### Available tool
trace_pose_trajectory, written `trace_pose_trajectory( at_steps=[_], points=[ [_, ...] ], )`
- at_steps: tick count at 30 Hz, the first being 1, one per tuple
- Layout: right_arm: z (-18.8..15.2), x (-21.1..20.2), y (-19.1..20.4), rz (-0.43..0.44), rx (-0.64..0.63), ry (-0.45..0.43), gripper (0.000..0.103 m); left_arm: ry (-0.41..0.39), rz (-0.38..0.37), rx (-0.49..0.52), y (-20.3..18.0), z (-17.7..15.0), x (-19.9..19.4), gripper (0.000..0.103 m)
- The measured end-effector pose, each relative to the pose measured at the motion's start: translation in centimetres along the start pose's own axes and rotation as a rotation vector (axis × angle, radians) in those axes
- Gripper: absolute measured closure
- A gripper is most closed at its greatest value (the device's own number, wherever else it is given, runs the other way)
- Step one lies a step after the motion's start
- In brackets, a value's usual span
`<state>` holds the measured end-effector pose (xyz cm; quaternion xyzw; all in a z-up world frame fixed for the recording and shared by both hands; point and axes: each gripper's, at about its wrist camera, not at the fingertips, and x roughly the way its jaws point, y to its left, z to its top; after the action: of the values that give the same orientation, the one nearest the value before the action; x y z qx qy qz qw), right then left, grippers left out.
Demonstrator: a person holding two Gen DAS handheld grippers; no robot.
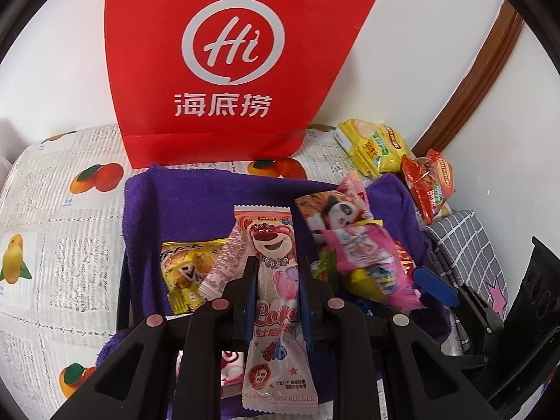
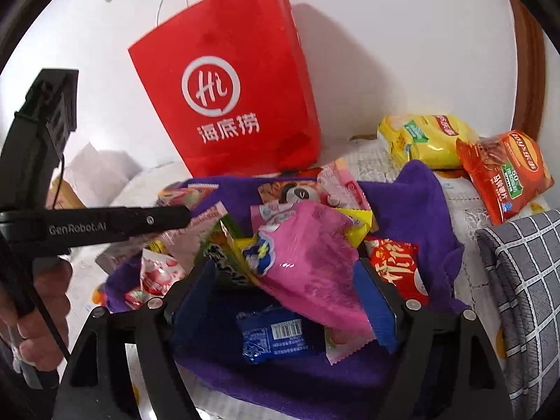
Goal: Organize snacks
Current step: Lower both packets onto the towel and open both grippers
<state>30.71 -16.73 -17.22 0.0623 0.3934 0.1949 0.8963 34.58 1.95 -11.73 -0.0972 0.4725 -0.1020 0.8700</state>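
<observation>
My left gripper [image 1: 276, 269] is shut on a pale pink bear-print snack packet [image 1: 273, 241], which stands upright between the pads over a purple cloth [image 1: 196, 203] heaped with snacks. In the right wrist view that gripper's black arm [image 2: 168, 218] reaches in from the left. My right gripper [image 2: 285, 266] is open, its blue pads wide apart on either side of a bright pink packet [image 2: 308, 262] lying loose on the heap. Under it lies a blue packet [image 2: 273, 339], and a red packet [image 2: 395, 262] is just right of the right finger.
A red paper bag [image 2: 227, 98] stands against the wall behind the cloth. Yellow chip packs [image 2: 423, 140] and an orange one [image 2: 507, 175] lie at the back right. A grey checked cloth [image 2: 518, 280] is on the right. A hand [image 2: 42, 315] holds the left gripper.
</observation>
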Motion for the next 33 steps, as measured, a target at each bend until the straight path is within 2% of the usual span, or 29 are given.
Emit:
trace_pose_trajectory(
  at_steps=[7,15,21,22,24,26,29,33],
  points=[
    [0.3,-0.8,-0.8,0.061,0.052,-0.038,0.023,-0.005,-0.029,-0.008,-0.2,-0.1,-0.1,0.083],
    [0.6,-0.7,-1.5,0.035,0.083,-0.033,0.023,0.017,-0.028,-0.033,0.1,-0.2,0.7,0.083],
    [0.5,-0.1,-1.4,-0.001,0.059,-0.006,0.023,0.008,-0.022,-0.021,0.0,-0.2,0.6,0.08],
    [0.5,-0.2,-1.4,-0.002,0.056,-0.006,0.023,0.009,-0.026,-0.018,-0.1,-0.2,0.6,0.079],
    [0.5,-0.3,-1.3,0.001,0.053,-0.008,0.023,0.015,-0.037,-0.014,-0.3,-0.2,0.6,0.059],
    [0.5,-0.4,-1.3,-0.001,0.049,-0.016,0.023,-0.002,-0.025,-0.011,-0.4,-0.2,0.3,0.052],
    [0.5,-0.4,-1.4,-0.006,0.05,-0.012,0.023,-0.016,0.002,0.009,-0.7,-0.1,-0.1,0.052],
    [0.5,-0.4,-1.5,-0.008,0.053,-0.005,0.023,-0.022,0.001,0.006,-0.7,0.3,-0.6,0.051]
  ],
)
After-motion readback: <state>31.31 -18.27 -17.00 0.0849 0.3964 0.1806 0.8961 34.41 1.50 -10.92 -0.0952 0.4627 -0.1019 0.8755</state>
